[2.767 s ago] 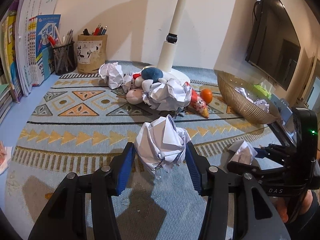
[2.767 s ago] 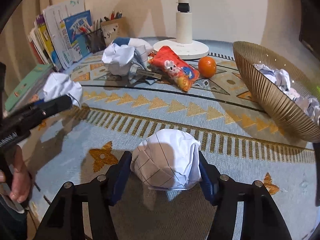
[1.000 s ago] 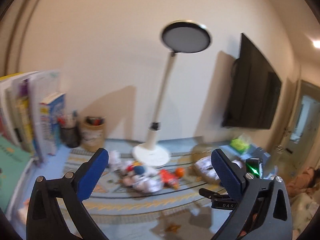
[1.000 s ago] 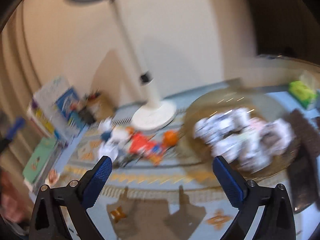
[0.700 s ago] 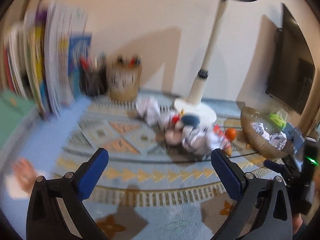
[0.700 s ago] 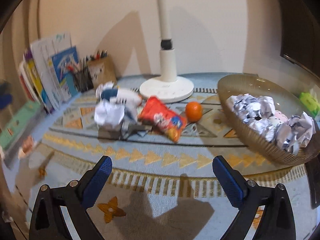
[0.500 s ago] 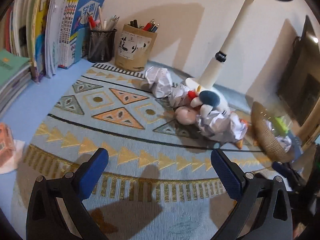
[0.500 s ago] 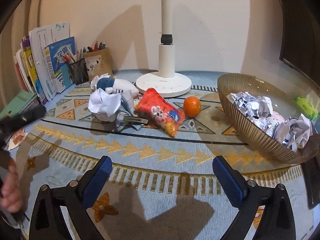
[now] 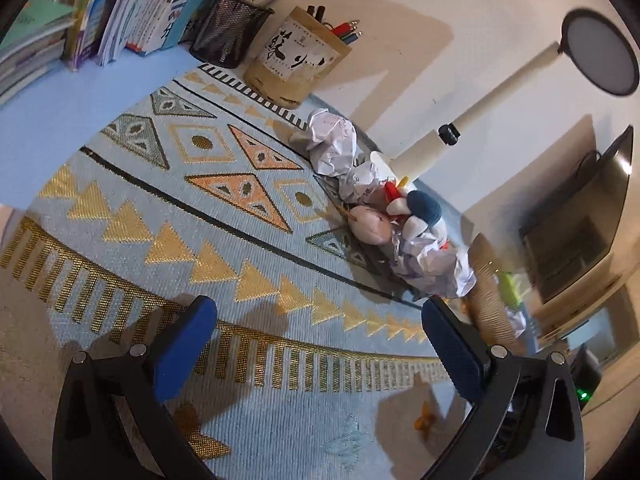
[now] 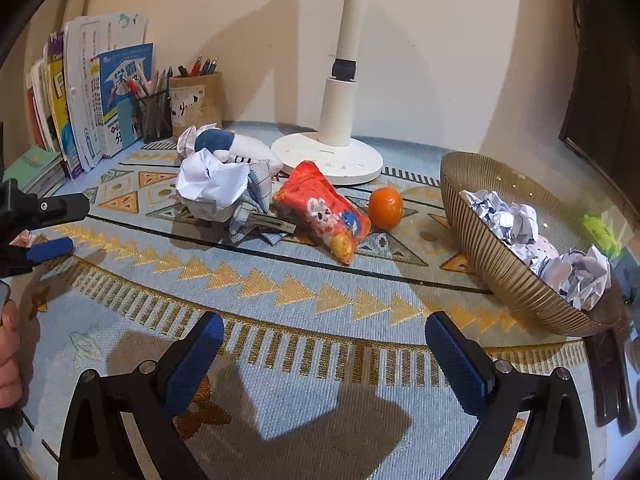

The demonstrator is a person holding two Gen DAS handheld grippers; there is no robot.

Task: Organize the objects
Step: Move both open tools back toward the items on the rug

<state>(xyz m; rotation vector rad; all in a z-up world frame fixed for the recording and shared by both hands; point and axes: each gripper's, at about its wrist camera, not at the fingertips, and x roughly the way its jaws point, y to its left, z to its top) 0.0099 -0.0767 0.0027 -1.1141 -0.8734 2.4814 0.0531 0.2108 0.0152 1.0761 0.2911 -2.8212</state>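
Patterned blue-and-gold mat (image 10: 304, 280) covers the desk, w/ a beige wall behind. Right gripper (image 10: 320, 352) hovers over the mat's near edge, jaws spread wide, nothing btwn them. Left gripper (image 9: 316, 344) likewise wide apart and empty, above bare mat. Further out: crumpled paper ball (image 10: 210, 184) sits on a checked cloth (image 10: 256, 196), touching a plush toy (image 10: 236, 146). Red snack bag (image 10: 324, 210) lies just right of the cloth, orange (image 10: 385, 207) beside it. Ribbed bowl (image 10: 492, 256) at right holds several paper wads (image 10: 516, 220). Lamp base (image 10: 332, 156), pen cups (image 10: 196, 100) and books (image 10: 88, 92) stand along the wall.
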